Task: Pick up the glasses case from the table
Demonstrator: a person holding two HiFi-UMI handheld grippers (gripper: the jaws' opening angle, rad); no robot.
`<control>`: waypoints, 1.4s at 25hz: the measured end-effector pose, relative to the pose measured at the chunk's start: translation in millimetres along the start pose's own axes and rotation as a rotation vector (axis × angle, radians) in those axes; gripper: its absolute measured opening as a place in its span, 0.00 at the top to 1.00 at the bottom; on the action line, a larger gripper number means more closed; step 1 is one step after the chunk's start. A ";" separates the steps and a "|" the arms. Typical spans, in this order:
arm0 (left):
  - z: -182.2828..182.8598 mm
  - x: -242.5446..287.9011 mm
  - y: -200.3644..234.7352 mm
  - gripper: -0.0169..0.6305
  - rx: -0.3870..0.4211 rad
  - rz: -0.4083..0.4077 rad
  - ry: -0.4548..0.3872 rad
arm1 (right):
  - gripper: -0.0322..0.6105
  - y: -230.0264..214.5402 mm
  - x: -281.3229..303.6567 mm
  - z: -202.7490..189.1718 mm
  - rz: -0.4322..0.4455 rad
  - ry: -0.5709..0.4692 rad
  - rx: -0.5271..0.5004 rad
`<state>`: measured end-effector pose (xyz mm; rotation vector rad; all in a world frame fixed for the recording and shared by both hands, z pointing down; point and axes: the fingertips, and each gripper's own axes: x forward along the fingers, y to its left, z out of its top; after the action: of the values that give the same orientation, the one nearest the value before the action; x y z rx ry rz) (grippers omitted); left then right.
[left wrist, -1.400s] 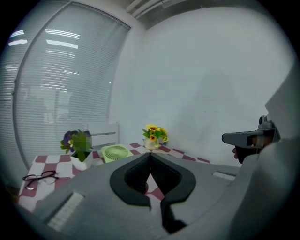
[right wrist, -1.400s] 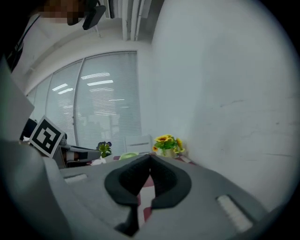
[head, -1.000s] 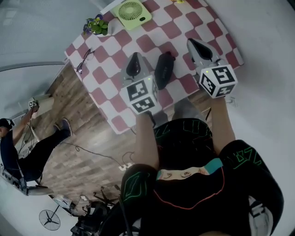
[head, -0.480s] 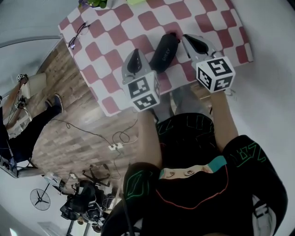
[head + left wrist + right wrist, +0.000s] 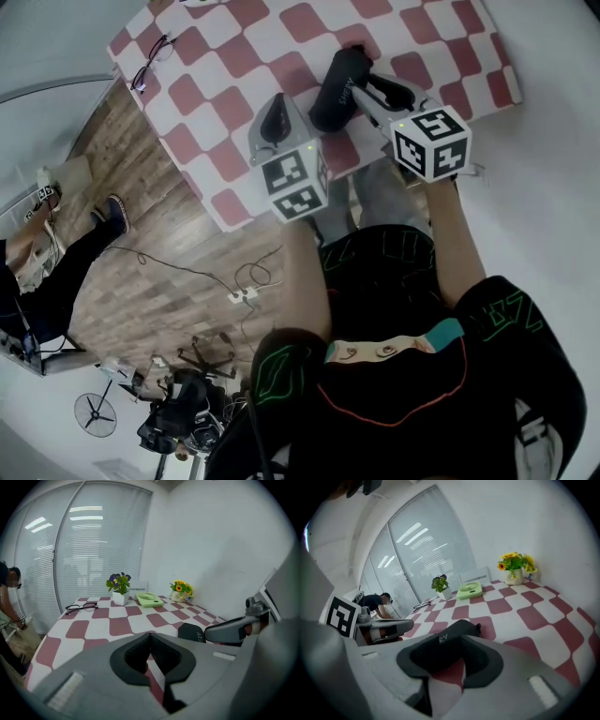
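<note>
Okay so, right claw (image 5: 450, 665) has its jaws spread apart with nothing pinched yet, and the glasses case (image 5: 458, 629) sits dead ahead of it, its near end right at the mouth of the jaws. I honestly can't tell if that end is already a bit inside or just in front. From the head view the case (image 5: 339, 80) lies on the checkered table (image 5: 225, 94) between my two claws, hugging the right claw (image 5: 373, 91). The left claw (image 5: 151, 656) has only a narrow slit between its jaws, nothing in it, and the case (image 5: 192, 632) is off to its right with the other claw's finger poking in just past it. My worry: that case looks rounded and slick, so if I close on just the tip of it, I'd guess it squirts forward out of the jaws or swivels sideways. Come in too low and I'd probably shove it ahead of the claw rather than straddle it. With the left claw (image 5: 277, 120) parked that near, the two could knock together too.
</note>
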<state>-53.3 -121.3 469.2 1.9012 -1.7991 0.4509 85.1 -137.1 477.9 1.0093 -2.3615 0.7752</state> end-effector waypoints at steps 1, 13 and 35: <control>-0.4 0.0 0.2 0.96 0.003 -0.007 0.000 | 0.70 2.0 1.3 -3.4 0.002 0.009 0.021; 3.9 3.4 10.1 0.96 0.027 -0.066 0.001 | 0.41 11.2 19.2 -20.5 -0.005 0.055 0.299; 50.3 5.2 60.1 0.96 0.010 -0.014 -0.094 | 0.42 50.5 84.3 4.1 0.071 0.155 0.409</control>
<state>-117.0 -154.6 437.3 1.9706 -1.8441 0.3719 -6.8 -153.0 509.2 0.9810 -2.1610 1.3523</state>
